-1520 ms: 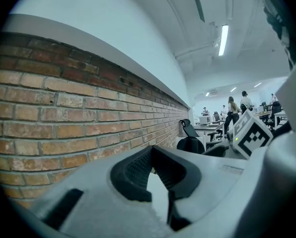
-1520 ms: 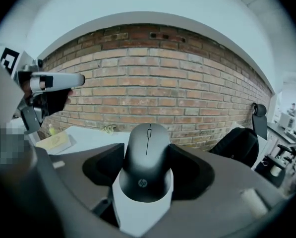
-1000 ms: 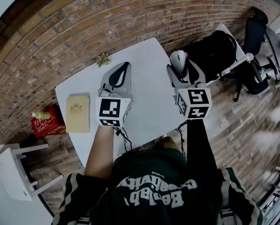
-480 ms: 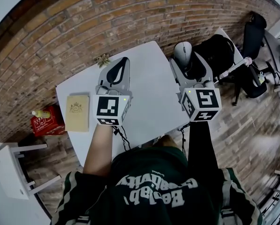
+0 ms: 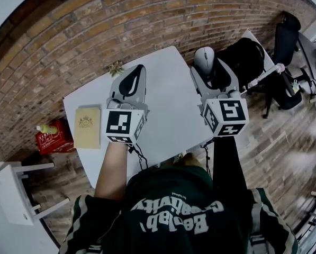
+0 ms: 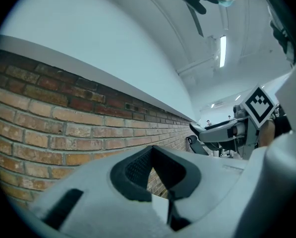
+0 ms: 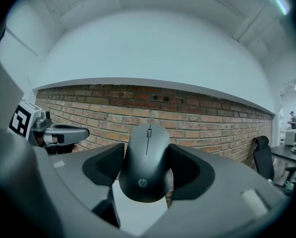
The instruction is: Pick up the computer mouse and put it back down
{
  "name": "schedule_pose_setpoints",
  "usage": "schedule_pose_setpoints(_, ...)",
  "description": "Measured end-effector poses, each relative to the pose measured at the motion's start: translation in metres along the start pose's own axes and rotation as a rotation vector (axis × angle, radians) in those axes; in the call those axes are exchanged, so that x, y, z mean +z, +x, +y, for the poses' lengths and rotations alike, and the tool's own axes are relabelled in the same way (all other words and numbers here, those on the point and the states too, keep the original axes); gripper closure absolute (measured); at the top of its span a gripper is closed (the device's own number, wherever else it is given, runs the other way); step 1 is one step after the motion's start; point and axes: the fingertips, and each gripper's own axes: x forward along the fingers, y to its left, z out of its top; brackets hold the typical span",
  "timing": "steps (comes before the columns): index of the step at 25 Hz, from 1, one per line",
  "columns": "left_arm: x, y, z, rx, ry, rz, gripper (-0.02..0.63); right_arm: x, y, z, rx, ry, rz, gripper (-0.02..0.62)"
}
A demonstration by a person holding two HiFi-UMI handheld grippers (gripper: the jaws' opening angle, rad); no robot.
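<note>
Grey and rounded, the mouse (image 7: 147,165) is gripped by its sides in the right claw (image 5: 207,69) and held level, clear of the white bench (image 5: 168,115) — raised, apparently, for setting back down — while the left claw (image 6: 156,175) is shut and empty.

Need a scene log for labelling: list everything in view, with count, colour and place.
table: one, white, by the brick wall
book: one, tan, table's left end
small plant-like thing: one, brownish, table's far edge
box: one, red, floor left of table
bottle: one, yellow, on the box
bag: one, black, right of table
office chair: one, black, far right
computer mouse: one, grey, in the right gripper
left gripper: one, grey, shut, empty, over table
right gripper: one, grey, shut on the computer mouse
</note>
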Motion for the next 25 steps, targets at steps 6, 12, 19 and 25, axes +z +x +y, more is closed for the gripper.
schedule_pose_setpoints(6,0.000,0.000,-0.002,-0.007,0.004,0.004,0.598,-0.002,0.001,-0.001,0.003,0.001,0.003,0.293)
schedule_pose_setpoints(12,-0.001,-0.003,-0.002,-0.013,0.007,0.004,0.598,-0.036,0.013,0.007,0.027,0.002,0.086,0.293)
schedule_pose_setpoints(19,-0.005,-0.007,0.002,-0.011,0.003,0.006,0.600,-0.097,0.025,0.021,0.060,0.036,0.216,0.293)
schedule_pose_setpoints(25,-0.009,-0.010,0.004,-0.002,0.007,0.011,0.598,-0.154,0.028,0.033,0.089,0.059,0.339,0.293)
